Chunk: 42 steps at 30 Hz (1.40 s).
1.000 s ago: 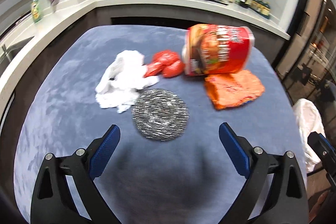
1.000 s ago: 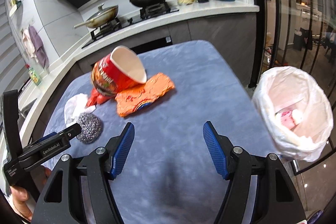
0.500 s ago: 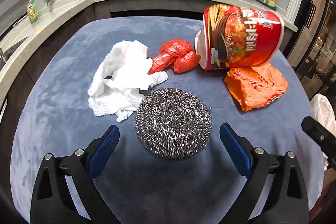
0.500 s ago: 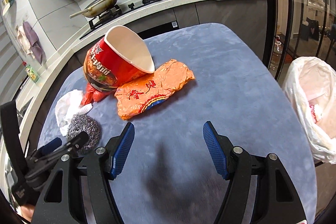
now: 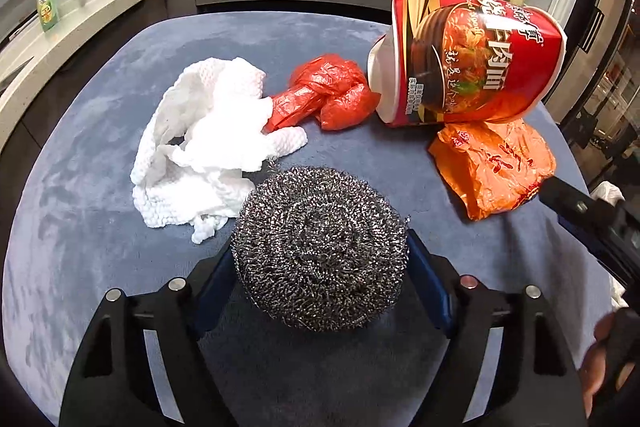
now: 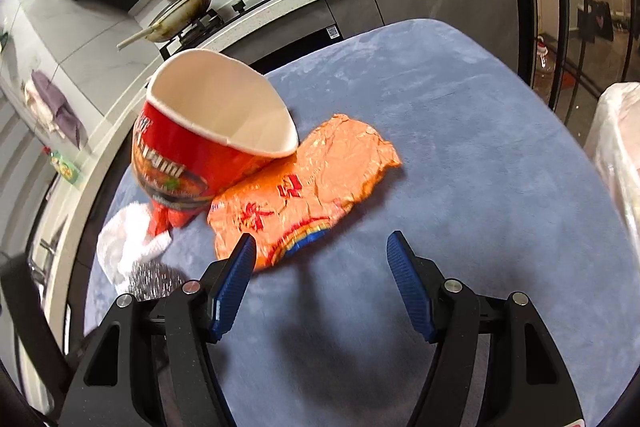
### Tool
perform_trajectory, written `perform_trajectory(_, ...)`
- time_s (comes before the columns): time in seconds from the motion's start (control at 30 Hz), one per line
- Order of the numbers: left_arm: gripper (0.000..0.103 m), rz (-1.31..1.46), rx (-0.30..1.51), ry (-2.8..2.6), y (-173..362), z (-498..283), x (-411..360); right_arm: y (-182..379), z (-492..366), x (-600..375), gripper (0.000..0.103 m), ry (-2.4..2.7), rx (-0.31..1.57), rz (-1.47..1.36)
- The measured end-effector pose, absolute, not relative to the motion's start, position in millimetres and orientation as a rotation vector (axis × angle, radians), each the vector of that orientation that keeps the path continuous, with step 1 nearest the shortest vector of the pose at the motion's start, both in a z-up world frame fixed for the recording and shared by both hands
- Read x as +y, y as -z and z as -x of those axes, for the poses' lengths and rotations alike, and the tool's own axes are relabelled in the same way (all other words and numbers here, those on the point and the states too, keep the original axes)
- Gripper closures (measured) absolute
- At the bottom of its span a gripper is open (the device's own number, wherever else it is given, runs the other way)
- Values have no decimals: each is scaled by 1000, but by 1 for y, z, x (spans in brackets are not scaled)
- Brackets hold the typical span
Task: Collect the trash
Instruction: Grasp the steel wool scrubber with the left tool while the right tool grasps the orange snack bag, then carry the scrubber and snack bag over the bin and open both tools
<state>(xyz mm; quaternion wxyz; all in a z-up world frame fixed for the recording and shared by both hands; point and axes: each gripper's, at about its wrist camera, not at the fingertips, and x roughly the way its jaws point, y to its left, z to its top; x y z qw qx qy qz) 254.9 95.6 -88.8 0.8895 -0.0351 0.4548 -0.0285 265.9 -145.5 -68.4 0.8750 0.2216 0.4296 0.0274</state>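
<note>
Filling the lower centre of my left wrist view, a coiled, glinting steel wool scourer [image 5: 320, 251] sits pinched between my left gripper [image 5: 320, 267] fingers; my right gripper [image 6: 320, 259] gapes wide, holding nothing, over the blue tablecloth [image 6: 460, 147].

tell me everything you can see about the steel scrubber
The steel scrubber is a round, domed pad of coiled shiny metal wire, silver-grey with dark gaps. It sits on the blue table cover, between the blue pads of the left gripper, which press its sides. Its far left edge touches the crumpled white paper towel. From the right wrist view only a blurred sliver shows.
</note>
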Motion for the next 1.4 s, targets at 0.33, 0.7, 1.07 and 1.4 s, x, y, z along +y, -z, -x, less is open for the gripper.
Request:
perform_trajectory(0.33,30,99,929,68,83,-249,101,87,-295,-137,52,-91,936,-541)
perform_trajectory(0.7,30,103,918,105,76,-239,100,72,-269,-146,86,-109,889,-579)
perform_trajectory(1.07,30,76,888,165,51,-209,77,32,-203,-177,88,-75,790,-597)
perform_trajectory(1.4,30,25,855,247,25,-174,37,-3,-154,-216,88,-22,691,-597)
